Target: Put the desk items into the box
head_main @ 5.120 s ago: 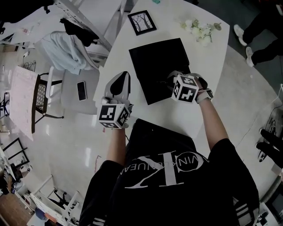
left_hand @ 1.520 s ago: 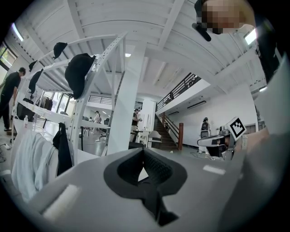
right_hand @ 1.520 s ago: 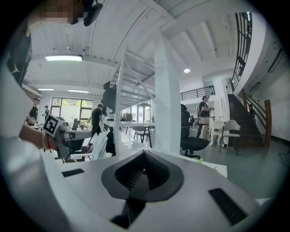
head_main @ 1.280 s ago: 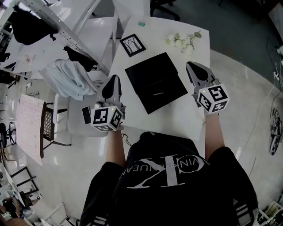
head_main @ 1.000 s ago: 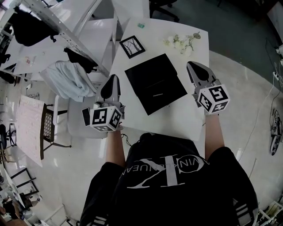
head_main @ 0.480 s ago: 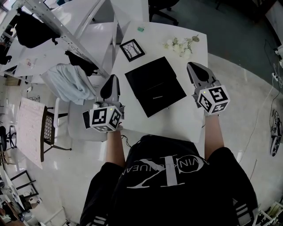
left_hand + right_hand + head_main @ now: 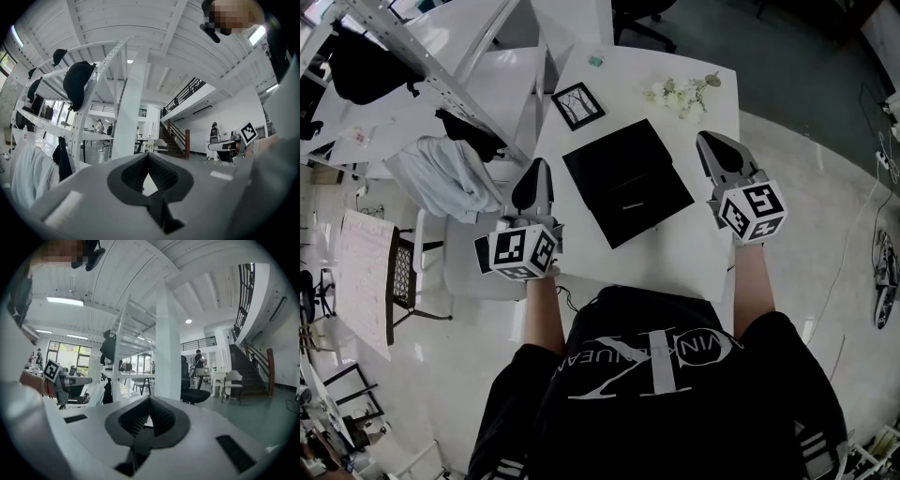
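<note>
A person stands at the near edge of a white table [image 7: 684, 253], one handheld gripper raised on each side of a flat black box [image 7: 628, 181] that lies at the table's middle, turned at an angle to the edges. The left gripper [image 7: 536, 169] hangs over the table's left edge and the right gripper [image 7: 711, 141] over its right edge, both clear of the box. Seen in the left gripper view, the left gripper's [image 7: 147, 157] tongs are pressed together at the tips with nothing between them. The right gripper's [image 7: 149, 399] tongs are likewise pressed together and empty, and both point out across the room. Beyond the box, a framed picture [image 7: 577, 104] lies toward the far left corner. A sprig of pale flowers [image 7: 680, 94] rests toward the far right corner, and a small green item [image 7: 595, 62] sits at the far edge, all outside the box.
</note>
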Demonstrator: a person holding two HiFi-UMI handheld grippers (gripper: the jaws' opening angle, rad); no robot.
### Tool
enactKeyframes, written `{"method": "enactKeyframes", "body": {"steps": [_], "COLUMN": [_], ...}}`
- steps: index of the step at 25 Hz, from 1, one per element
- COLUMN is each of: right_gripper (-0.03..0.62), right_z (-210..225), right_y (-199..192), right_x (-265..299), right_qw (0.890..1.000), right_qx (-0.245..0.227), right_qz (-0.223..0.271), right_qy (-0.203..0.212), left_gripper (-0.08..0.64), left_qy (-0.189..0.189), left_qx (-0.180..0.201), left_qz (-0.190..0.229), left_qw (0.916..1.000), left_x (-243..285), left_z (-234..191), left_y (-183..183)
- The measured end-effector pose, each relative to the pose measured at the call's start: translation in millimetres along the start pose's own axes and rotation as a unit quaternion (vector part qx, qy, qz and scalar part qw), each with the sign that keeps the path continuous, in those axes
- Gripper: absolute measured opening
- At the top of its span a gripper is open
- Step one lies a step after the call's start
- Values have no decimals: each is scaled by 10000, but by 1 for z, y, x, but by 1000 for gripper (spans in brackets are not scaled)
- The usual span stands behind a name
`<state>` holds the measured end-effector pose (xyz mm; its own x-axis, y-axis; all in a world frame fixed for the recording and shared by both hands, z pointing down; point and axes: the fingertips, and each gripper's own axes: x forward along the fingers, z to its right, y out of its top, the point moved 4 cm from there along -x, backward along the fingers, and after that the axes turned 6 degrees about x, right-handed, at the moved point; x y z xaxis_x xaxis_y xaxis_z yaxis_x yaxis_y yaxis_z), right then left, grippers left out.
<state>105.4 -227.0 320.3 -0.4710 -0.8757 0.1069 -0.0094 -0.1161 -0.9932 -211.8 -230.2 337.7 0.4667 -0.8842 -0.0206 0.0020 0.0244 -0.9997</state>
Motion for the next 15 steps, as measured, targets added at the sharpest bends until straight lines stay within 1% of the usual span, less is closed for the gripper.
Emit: {"method": "enactKeyframes", "body": {"steps": [15], "right_gripper": [14], "right_z": [1], "right_y": [-1], "right_x": [2], "right_qw": [10000], "right_qx": [42], "right_qz": [-6], "right_qy": [30], "left_gripper": [9], "left_qy": [-22], "left_qx": [-13], "left_qz": [-69], "left_qw": [10000], "left_x": [2], "left_z": [1], "left_y": [-3]}}
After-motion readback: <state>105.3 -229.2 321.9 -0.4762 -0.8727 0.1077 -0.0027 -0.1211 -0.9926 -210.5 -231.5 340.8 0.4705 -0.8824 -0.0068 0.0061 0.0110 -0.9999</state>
